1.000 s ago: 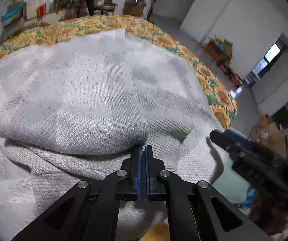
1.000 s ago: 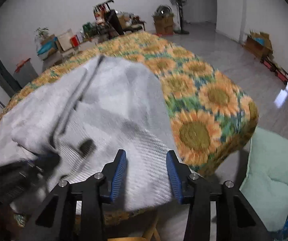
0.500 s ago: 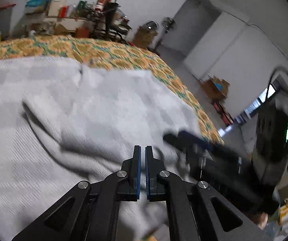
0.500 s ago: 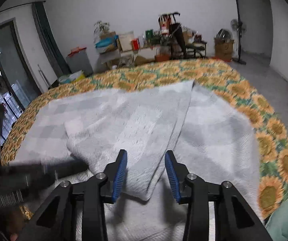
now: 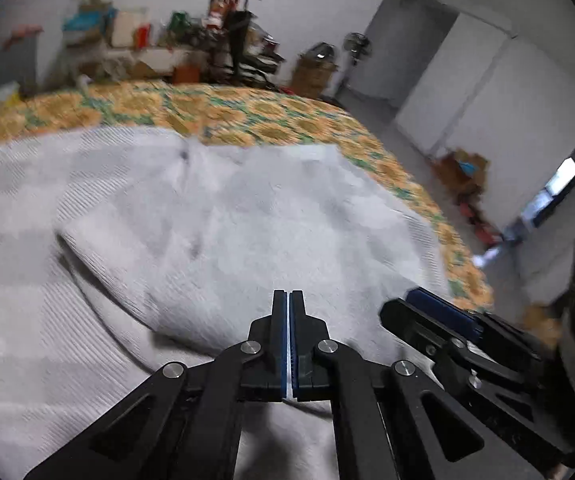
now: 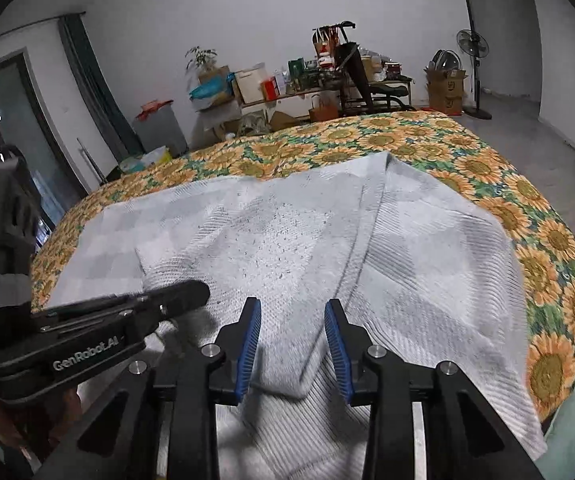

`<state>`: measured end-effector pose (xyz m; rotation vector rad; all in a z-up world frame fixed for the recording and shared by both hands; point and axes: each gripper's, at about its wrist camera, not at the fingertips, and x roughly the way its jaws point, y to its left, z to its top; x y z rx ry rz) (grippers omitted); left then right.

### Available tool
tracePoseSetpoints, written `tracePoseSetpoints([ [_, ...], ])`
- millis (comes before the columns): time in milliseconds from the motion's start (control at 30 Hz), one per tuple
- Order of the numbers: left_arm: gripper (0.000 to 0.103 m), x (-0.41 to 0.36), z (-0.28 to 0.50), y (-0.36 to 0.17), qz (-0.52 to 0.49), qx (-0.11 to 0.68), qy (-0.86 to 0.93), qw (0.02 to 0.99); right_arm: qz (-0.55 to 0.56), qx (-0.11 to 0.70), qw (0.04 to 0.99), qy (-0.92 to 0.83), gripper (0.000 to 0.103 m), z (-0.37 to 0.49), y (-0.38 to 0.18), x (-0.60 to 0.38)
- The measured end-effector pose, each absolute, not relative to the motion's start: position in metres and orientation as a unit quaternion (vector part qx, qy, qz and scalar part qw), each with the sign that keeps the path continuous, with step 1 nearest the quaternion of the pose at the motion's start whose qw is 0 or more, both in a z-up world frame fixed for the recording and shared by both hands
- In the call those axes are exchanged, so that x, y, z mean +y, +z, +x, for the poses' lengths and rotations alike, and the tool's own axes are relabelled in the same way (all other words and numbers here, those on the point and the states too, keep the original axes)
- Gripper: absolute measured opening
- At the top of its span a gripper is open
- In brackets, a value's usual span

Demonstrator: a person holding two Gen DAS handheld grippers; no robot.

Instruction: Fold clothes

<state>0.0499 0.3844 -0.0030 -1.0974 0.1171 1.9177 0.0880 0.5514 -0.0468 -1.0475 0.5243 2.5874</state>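
Grey knit cloth, the garment (image 6: pixel 287 240), lies spread over the sunflower bedspread (image 6: pixel 487 168), and in the last second the picture has altered a good deal. A moment ago the near part bulged up in a heap right in front of the left gripper (image 5: pixel 288 308); now a folded flap lies flatter across the body of the cloth, with its lower corner resting between the blue pads (image 6: pixel 249 340) of the right gripper (image 6: pixel 292 336). Both hands have swung round, so the far wall and the cluttered shelf (image 6: pixel 307 80) now sit ahead of them. I judge one fold to be laid and the next grasp to be in preparation.

That right gripper stands at a middling width, a little narrower than a second back, and its pads do not appear to press the corner. The left gripper's jaws are drawn together with only a sliver of light between them; nothing seems pinched at the tips.

Much stays uncertain. The left view is smeared by motion, so creases there are hard to read. The near hem is hidden under both tools, and what kind of garment it is I cannot tell.
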Motion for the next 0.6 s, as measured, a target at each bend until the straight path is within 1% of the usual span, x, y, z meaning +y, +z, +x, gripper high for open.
tracePoseSetpoints([
  [33, 0.003, 0.385, 0.046, -0.011, -0.454, 0.049, 0.773, 0.441, -0.371, 0.184, 0.148, 0.898, 0.037, 0.086, -0.051, 0.551],
  [100, 0.003, 0.376, 0.039, -0.033, -0.480, 0.024, 0.760, 0.438, -0.382, 0.182, 0.149, 0.894, 0.037, 0.084, -0.061, 0.548],
  [133, 0.003, 0.371, 0.038, -0.036, -0.474, 0.003, 0.760, 0.445, -0.387, 0.178, 0.152, 0.892, 0.037, 0.085, -0.067, 0.546],
  [267, 0.003, 0.379, 0.049, -0.031, -0.460, 0.030, 0.774, 0.435, -0.398, 0.177, 0.163, 0.885, 0.037, 0.089, -0.077, 0.542],
  [367, 0.003, 0.369, 0.049, -0.027, -0.460, 0.017, 0.770, 0.442, -0.404, 0.193, 0.167, 0.878, 0.037, 0.095, -0.075, 0.546],
  [500, 0.003, 0.341, 0.042, -0.030, -0.479, -0.039, 0.748, 0.457, -0.399, 0.229, 0.177, 0.870, 0.038, 0.119, -0.070, 0.556],
  [600, 0.003, 0.326, 0.036, -0.033, -0.494, -0.054, 0.745, 0.444, -0.389, 0.254, 0.216, 0.859, 0.042, 0.137, -0.063, 0.568],
])
